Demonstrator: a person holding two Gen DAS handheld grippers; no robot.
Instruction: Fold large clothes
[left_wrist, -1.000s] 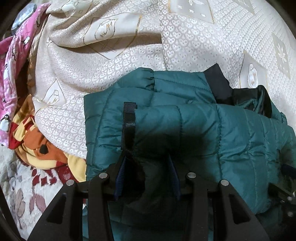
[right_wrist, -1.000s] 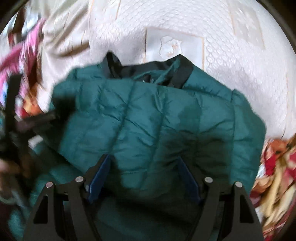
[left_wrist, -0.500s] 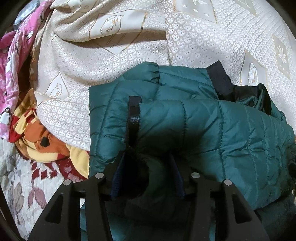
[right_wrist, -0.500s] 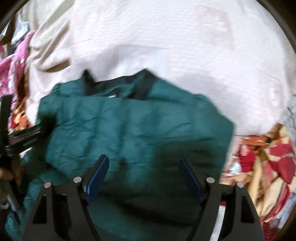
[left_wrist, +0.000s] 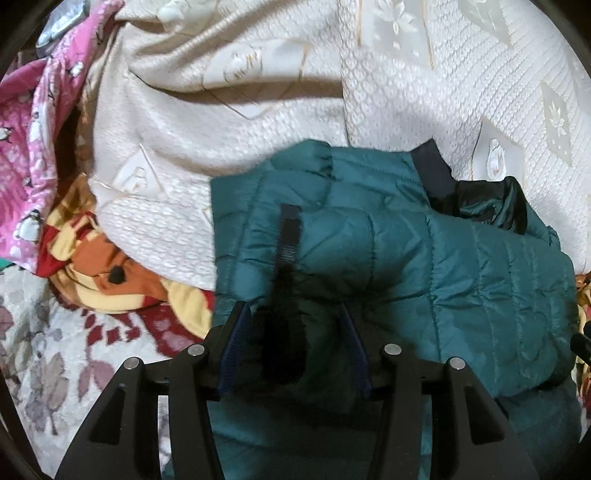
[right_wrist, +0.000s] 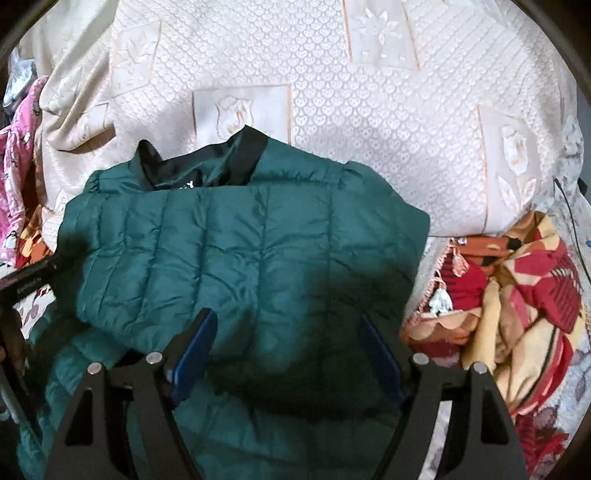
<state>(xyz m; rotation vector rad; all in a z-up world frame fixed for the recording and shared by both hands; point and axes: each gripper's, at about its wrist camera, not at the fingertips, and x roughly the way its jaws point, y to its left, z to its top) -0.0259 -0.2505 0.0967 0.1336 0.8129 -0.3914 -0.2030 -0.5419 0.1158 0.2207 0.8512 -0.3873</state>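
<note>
Teal quilted jacket (right_wrist: 236, 266) lies folded on the cream patterned bedspread (right_wrist: 369, 129) with a gripper over each end.

In the left wrist view the left gripper (left_wrist: 293, 332) has just been opening its jaws — a dark fold of the jacket's edge, below the black strap (left_wrist: 288, 236), sits between the blue pads (left_wrist: 234, 343), and whether they still pinch it I cannot tell. The right gripper (right_wrist: 288, 343) is spread wide above the jacket's lower panel, pads clear of the fabric — released. The black collar (right_wrist: 207, 162) points away toward the bedspread. A pink printed cloth (left_wrist: 26, 155) and a red-and-yellow blanket (right_wrist: 517, 295) lie bunched beside it.
</note>
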